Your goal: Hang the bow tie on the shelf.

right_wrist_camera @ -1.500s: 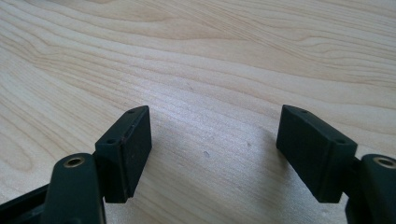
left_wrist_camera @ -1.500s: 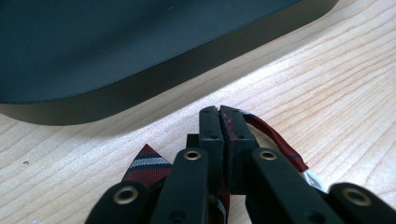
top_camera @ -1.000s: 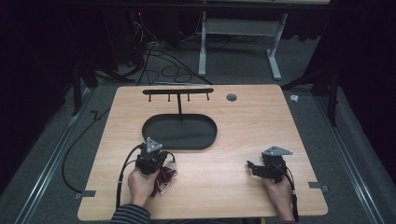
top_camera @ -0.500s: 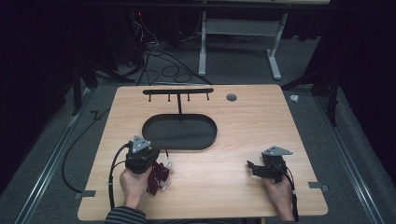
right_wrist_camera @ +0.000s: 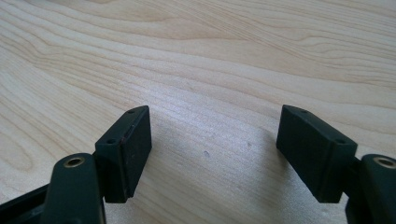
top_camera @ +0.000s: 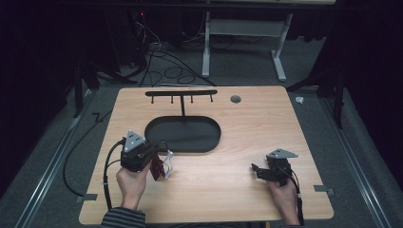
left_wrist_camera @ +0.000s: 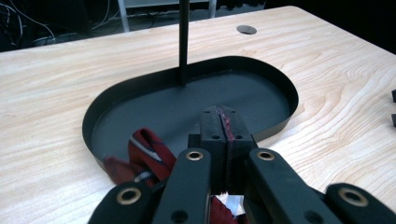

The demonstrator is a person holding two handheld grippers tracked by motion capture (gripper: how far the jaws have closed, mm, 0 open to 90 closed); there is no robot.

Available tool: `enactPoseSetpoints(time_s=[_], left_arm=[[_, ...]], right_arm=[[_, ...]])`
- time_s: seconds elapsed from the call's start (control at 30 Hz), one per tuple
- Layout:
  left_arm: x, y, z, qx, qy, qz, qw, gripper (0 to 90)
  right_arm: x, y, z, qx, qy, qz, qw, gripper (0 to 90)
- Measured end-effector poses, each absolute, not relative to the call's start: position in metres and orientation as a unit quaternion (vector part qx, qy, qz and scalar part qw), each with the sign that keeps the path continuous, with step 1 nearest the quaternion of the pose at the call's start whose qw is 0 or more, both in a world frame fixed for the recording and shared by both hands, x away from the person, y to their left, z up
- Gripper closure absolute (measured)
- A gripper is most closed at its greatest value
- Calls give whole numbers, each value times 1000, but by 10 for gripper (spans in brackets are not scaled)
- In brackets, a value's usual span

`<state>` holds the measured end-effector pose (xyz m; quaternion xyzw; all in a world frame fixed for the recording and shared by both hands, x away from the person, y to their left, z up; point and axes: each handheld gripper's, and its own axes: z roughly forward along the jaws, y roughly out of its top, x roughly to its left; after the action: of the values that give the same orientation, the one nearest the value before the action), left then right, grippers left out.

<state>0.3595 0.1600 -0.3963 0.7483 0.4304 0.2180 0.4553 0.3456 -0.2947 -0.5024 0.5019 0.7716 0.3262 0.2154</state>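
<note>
My left gripper (top_camera: pixel 153 160) is at the table's front left, shut on a dark red strap (top_camera: pixel 157 168) with a white stripe. A pale clear piece (top_camera: pixel 168 158) hangs from the strap. In the left gripper view the jaws (left_wrist_camera: pixel 223 116) are pressed together on a thin red sliver, and loops of the strap (left_wrist_camera: pixel 145 151) sag below them on the left. Just beyond stands a black oval tray (top_camera: pixel 209 137) with an upright post and a hook bar (top_camera: pixel 180 93). My right gripper (top_camera: pixel 257 172) rests at the front right, open, with bare wood between its pads (right_wrist_camera: pixel 135 144).
A round grommet hole (top_camera: pixel 235 99) lies at the back of the wooden table (top_camera: pixel 247 128). Cables trail over the floor behind the table and off its left side. A desk frame stands farther back.
My left hand has risen and shifted left, carrying the red strap up off the table. The right hand has stayed put.
</note>
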Motion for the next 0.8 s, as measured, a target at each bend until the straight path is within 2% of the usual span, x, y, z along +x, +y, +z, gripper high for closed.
enactPoseSetpoints(time_s=[0.8], left_arm=[[380,153,-360,734,418,230,483,894]], right_arm=[[346,-295,-502,502,772,326,215,279]])
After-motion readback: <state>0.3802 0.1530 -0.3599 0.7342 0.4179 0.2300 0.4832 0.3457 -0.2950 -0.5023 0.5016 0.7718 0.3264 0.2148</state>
